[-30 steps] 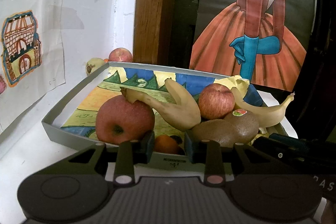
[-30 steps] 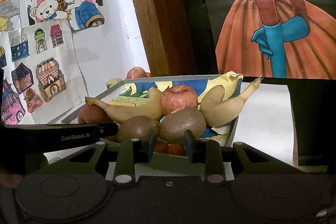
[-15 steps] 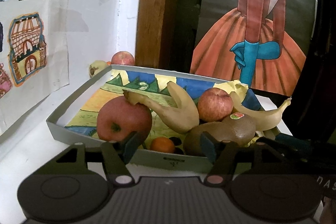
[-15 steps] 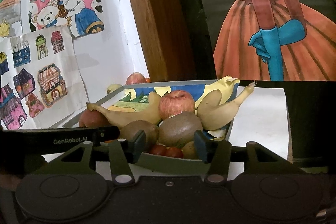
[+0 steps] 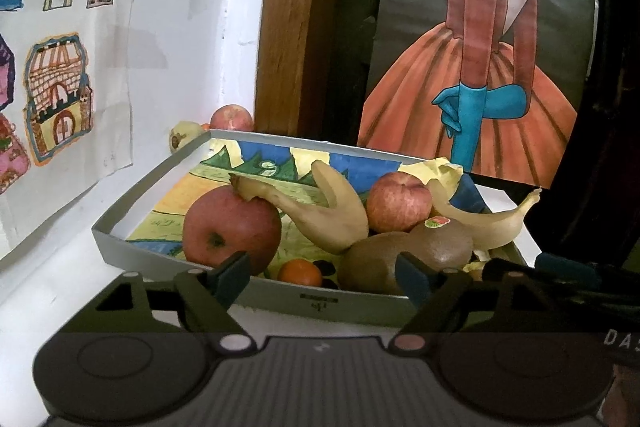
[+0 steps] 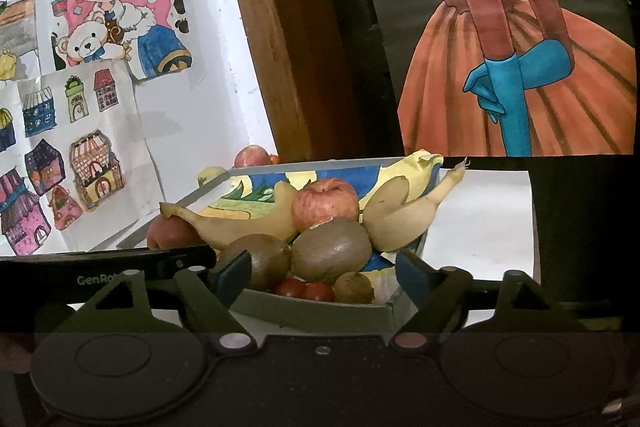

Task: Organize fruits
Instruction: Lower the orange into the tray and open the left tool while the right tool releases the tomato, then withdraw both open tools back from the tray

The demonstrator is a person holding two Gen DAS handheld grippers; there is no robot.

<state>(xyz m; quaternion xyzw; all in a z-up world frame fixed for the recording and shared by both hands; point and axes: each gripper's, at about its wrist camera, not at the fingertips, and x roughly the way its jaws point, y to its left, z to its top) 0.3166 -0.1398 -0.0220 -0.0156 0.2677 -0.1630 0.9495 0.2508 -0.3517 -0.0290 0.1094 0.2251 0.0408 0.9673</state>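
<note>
Fruit tray [image 5: 132, 211] just beyond spread tongs [image 5: 322, 277].

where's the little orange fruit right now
In the left wrist view, the small orange fruit sits low inside the tray against its near wall, between the big red apple and the front kiwi.

Black hand-held gripper [image 5: 323, 277] bodies, blue-padded fingers [image 5: 230, 273], round pale screws, ribbed grey base.

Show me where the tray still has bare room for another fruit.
The tray is bare at its far left: painted floor between the left wall, the back wall and the big apple. The near right is crowded: kiwis, bananas, the smaller apple. The white tabletop right of the tray is bare too.
</note>
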